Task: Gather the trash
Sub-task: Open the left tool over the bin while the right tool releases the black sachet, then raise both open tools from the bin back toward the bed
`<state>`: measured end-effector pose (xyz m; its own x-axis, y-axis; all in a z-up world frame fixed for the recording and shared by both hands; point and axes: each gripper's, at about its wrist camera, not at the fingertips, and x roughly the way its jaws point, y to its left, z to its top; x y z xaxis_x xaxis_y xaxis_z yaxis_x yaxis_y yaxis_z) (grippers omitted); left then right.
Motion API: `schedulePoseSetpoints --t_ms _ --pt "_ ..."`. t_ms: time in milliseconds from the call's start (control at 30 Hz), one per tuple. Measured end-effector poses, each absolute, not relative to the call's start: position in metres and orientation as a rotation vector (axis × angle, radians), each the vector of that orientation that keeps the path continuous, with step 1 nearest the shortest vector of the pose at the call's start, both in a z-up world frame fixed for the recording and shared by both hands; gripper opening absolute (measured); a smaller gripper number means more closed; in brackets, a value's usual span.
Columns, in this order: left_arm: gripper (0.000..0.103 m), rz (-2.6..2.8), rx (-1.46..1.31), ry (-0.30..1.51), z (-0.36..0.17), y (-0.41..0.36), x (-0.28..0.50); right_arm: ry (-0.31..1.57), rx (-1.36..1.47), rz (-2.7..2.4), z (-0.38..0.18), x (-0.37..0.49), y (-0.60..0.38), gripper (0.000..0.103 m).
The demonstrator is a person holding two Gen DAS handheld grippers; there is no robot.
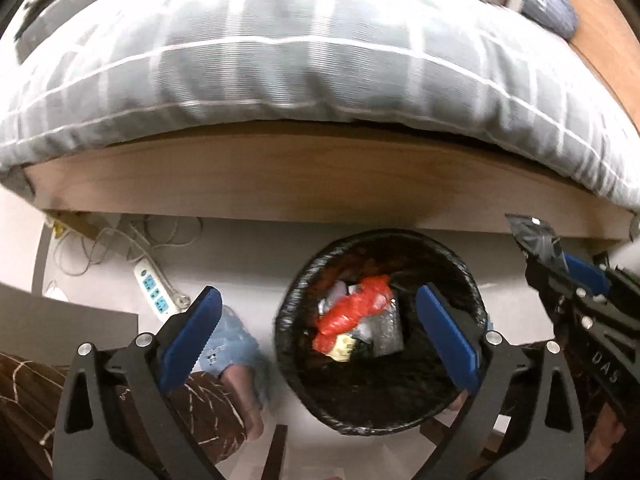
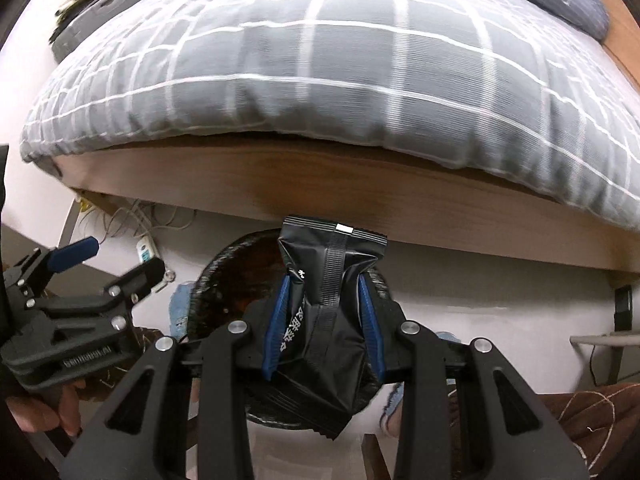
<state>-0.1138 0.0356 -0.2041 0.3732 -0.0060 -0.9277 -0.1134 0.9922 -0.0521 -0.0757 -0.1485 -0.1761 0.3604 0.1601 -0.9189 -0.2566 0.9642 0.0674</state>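
Above the black-lined trash bin (image 2: 224, 276), which stands on the floor close to the bed's wooden side rail (image 2: 360, 196), the right gripper (image 2: 324, 320) clamps a black snack wrapper (image 2: 320, 304) between its blue pads. The wrapper's long axis runs along the fingers, its crimped end pointing forward toward the bed rail. Beside it, the left gripper (image 1: 316, 320) hangs over the bin with jaws spread wide and holding nothing, red and silver trash (image 1: 352, 320) lying inside below.

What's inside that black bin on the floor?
The bin holds a crumpled red plastic bag, some silvery and clear wrappers and a small yellow scrap. Anything beneath that pile is covered, and the dark liner hides the bottom.
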Motion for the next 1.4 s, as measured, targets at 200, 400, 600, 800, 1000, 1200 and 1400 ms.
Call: schedulePoseSetpoints --t_ms 200,400,600,800,1000,1200,1400 --pt "0.096 0.113 -0.139 1.175 -0.199 0.056 -0.114 1.184 -0.114 0.312 -0.179 -0.077 -0.127 0.039" --pt "0.096 0.119 -0.129 1.174 -0.194 0.057 -0.114 1.165 -0.134 0.332 -0.174 -0.081 -0.119 0.049" --pt "0.096 0.110 -0.121 1.162 -0.189 0.055 -0.114 1.151 -0.127 0.342 -0.169 -0.082 -0.116 0.063" --pt "0.097 0.103 -0.111 1.121 -0.172 0.052 -0.113 1.079 -0.105 0.308 -0.144 -0.080 -0.126 0.078" --pt "0.097 0.079 -0.093 1.050 -0.143 0.042 -0.110 0.950 -0.076 0.246 -0.107 -0.076 -0.147 0.093" --pt "0.097 0.063 -0.093 0.982 -0.113 0.029 -0.103 0.861 -0.069 0.186 -0.082 -0.069 -0.163 0.095" --pt "0.097 0.032 -0.079 0.938 -0.093 0.018 -0.093 0.803 -0.066 0.148 -0.060 -0.064 -0.177 0.095"
